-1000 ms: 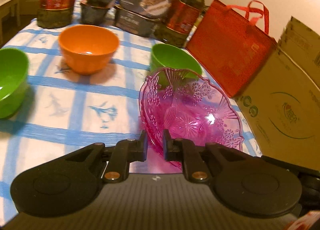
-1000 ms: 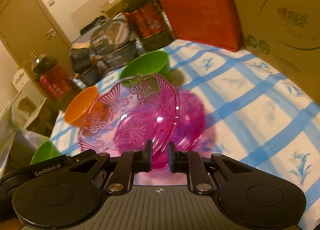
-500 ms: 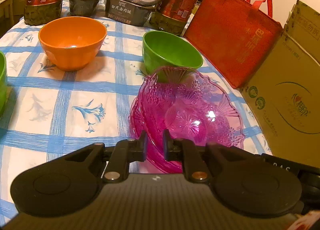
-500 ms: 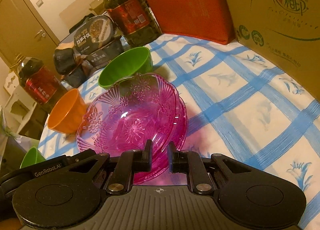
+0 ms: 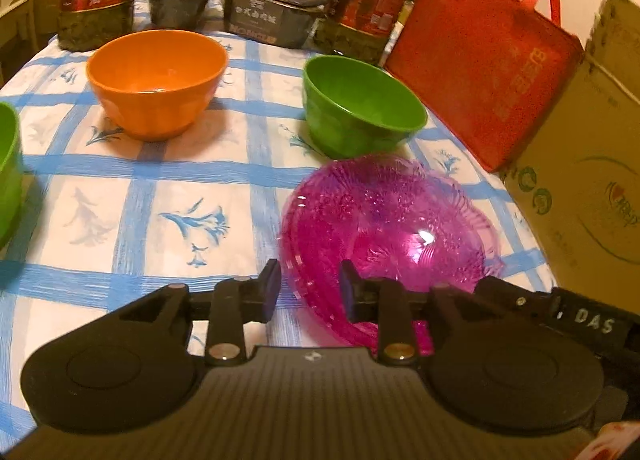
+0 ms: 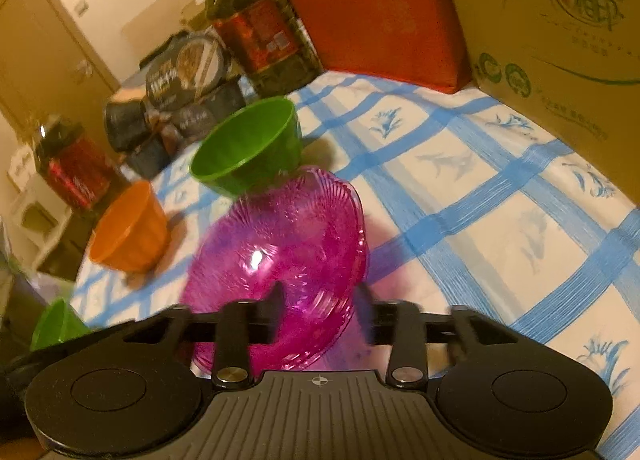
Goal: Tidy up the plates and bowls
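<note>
Pink glass dishes (image 5: 390, 228) sit nested on the blue-checked tablecloth (image 5: 132, 196), and I take them as my landmark. A second ago I was carrying the upper dish tilted in the air with both grippers pinched on its near rim; half a second ago it was already down on the lower dish, and now the pair lies together, blurred in both wrist views.

My left gripper (image 5: 308, 292) has just been opening: its jaws stand narrowly apart with the stack's near-left rim between them, and I see no pad pressing on it. My right gripper (image 6: 320, 312) has also just been opening, a little wider, its jaws astride the stack's near edge (image 6: 280, 260) without squeezing it.

Just behind the dishes stands a green bowl (image 5: 360, 108), almost touching their far rim in the right wrist view. Further back and to the left of the dishes is an orange bowl (image 5: 156, 68), and well off to their left another green bowl (image 5: 8, 172) shows at the picture's edge. To the right of the dishes stand a red bag (image 5: 484, 60) and a cardboard box (image 5: 580, 164).
</note>
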A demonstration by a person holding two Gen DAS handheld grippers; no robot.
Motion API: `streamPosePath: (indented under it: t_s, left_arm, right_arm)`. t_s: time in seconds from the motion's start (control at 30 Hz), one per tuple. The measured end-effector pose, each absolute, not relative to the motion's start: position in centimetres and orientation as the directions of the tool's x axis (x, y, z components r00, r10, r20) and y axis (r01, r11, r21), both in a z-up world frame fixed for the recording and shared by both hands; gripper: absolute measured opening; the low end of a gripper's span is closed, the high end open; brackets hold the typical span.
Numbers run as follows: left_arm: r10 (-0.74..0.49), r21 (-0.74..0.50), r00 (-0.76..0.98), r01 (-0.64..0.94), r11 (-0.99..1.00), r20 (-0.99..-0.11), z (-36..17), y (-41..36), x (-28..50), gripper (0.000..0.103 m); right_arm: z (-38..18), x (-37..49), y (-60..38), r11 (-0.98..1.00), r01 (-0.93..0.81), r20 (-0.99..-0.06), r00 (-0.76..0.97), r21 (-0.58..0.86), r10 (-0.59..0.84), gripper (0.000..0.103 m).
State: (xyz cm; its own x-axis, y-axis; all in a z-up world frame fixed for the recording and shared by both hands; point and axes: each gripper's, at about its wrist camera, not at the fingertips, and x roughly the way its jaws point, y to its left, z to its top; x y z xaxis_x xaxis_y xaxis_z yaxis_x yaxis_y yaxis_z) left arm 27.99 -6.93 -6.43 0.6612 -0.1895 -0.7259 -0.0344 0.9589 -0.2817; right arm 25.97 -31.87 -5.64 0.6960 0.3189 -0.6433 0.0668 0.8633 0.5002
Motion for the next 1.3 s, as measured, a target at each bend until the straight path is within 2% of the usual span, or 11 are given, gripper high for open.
streamPosePath:
  t_s: [0.43, 0.5, 0.6, 0.63, 0.67, 0.97, 1.2, 1.3]
  left_arm:
    - [-0.195, -0.319, 0.662, -0.07, 0.945, -0.724, -6.3, -5.6, 26.1, 0.03]
    - [-0.196, -0.321, 0.66, -0.073, 0.944, -0.726, -6.4, -5.6, 26.1, 0.03]
    - [-0.196, -0.32, 0.661, -0.07, 0.945, -0.725, -6.4, -5.7, 26.1, 0.03]
    - [-0.196, -0.32, 0.661, -0.07, 0.945, -0.724, -6.5, -5.6, 26.2, 0.03]
    - [-0.198, -0.322, 0.661, -0.071, 0.944, -0.724, -6.5, -5.7, 26.2, 0.03]
    - [-0.2, -0.33, 0.656, -0.079, 0.941, -0.727, -6.7, -5.5, 26.0, 0.03]
    - [-0.191, -0.329, 0.662, -0.089, 0.94, -0.725, -6.4, -5.0, 25.2, 0.03]
    - [-0.183, -0.325, 0.661, -0.098, 0.941, -0.728, -6.3, -4.7, 24.5, 0.03]
  right_arm:
    - [-4.9, 25.5, -33.1, 0.85, 0.09, -0.591, 0.756, 0.52, 0.282, 0.043]
    - [-5.1, 26.2, -33.1, 0.857, 0.092, -0.595, 0.757, 0.506, 0.27, 0.036]
    - [-5.7, 27.1, -33.5, 0.859, 0.112, -0.604, 0.756, 0.5, 0.253, 0.018]
    - [-5.9, 27.4, -33.6, 0.858, 0.115, -0.608, 0.752, 0.5, 0.253, 0.008]
    - [-6.0, 27.7, -33.7, 0.86, 0.119, -0.616, 0.746, 0.496, 0.252, 0.005]
    - [-6.8, 28.1, -33.4, 0.87, 0.12, -0.653, 0.712, 0.478, 0.26, 0.004]
    - [-6.2, 27.1, -33.3, 0.863, 0.116, -0.632, 0.73, 0.491, 0.261, 0.007]
    - [-5.9, 26.3, -33.2, 0.862, 0.121, -0.635, 0.728, 0.492, 0.26, 0.019]
